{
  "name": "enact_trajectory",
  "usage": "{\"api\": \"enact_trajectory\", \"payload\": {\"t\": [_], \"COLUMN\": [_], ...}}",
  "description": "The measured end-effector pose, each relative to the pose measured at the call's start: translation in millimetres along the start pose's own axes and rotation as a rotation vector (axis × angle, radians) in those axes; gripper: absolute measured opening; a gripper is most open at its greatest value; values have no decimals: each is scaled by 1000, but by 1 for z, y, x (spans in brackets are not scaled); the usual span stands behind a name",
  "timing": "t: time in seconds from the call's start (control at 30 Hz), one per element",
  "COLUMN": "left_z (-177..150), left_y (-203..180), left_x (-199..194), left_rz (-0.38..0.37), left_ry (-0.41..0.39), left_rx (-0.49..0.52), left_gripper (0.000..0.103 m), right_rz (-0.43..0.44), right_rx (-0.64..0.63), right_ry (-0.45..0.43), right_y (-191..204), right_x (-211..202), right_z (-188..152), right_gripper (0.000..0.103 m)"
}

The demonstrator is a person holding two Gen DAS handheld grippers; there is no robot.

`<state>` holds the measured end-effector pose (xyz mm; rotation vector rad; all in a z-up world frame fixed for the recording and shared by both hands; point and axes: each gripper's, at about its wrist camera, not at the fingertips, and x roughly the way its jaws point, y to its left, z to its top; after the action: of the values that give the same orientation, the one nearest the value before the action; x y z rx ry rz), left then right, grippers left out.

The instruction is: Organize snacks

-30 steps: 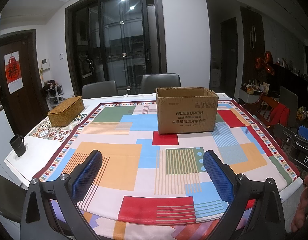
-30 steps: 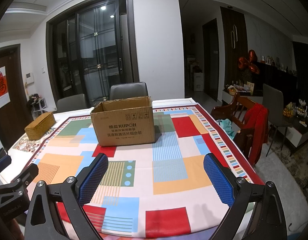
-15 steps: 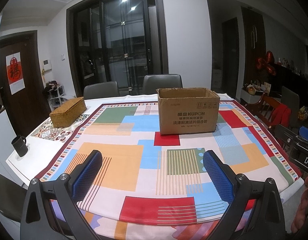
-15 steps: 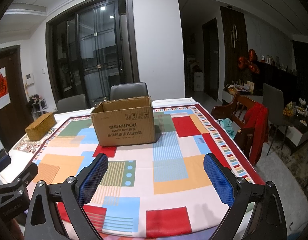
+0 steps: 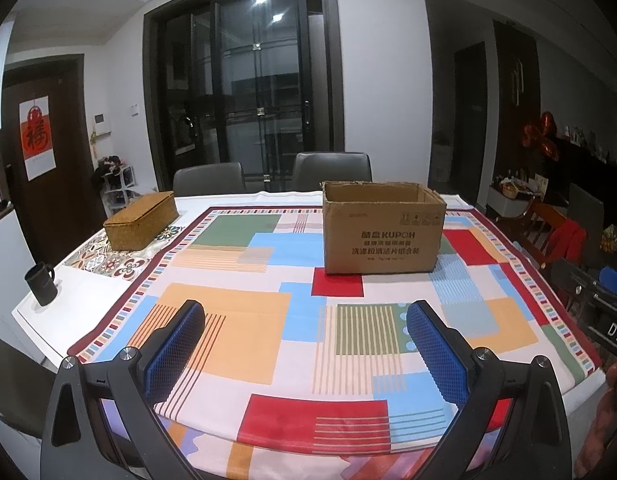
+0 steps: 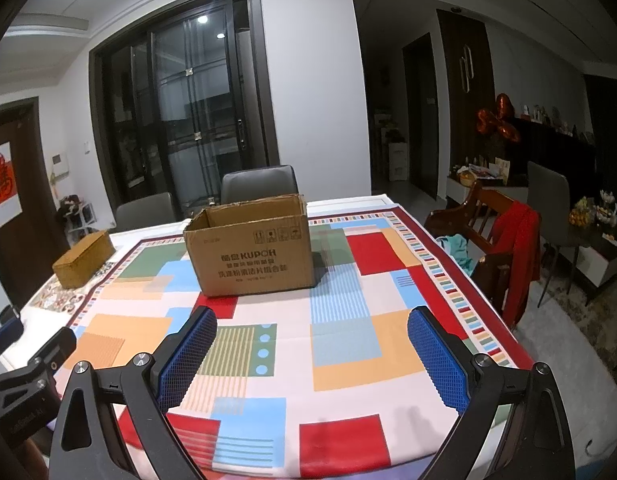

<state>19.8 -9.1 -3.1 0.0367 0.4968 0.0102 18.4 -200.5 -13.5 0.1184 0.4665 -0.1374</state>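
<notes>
An open brown cardboard box (image 5: pixel 382 232) printed KUPOH stands on the far middle of the table; it also shows in the right wrist view (image 6: pixel 252 248). Its inside is hidden from here. No snacks show in either view. My left gripper (image 5: pixel 306 346) is open and empty above the table's near edge. My right gripper (image 6: pixel 312 354) is open and empty above the near edge, to the right of the left one. Both are well short of the box.
A colourful patchwork cloth (image 5: pixel 244 332) covers the table. A woven lidded basket (image 5: pixel 142 220) sits at the far left, a black mug (image 5: pixel 40 282) at the left edge. Grey chairs (image 5: pixel 330 170) stand behind; a wooden chair with a red garment (image 6: pixel 516 248) stands right.
The left gripper has drawn back and risen slightly, so the table looks a little farther. The right gripper has hardly moved. Both stay open.
</notes>
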Motion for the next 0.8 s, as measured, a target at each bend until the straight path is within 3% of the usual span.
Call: {"api": "enact_trajectory", "payload": {"t": [0.8], "left_z": [-1], "left_y": [2], "left_x": [2], "left_rz": [2], "left_ry": [15], "left_rx": [-20], "left_gripper": [103], "right_rz": [4], "right_rx": [5], "right_ry": [2], "right_y": [1], "right_x": [0], "right_z": [1], "right_gripper": [97]}}
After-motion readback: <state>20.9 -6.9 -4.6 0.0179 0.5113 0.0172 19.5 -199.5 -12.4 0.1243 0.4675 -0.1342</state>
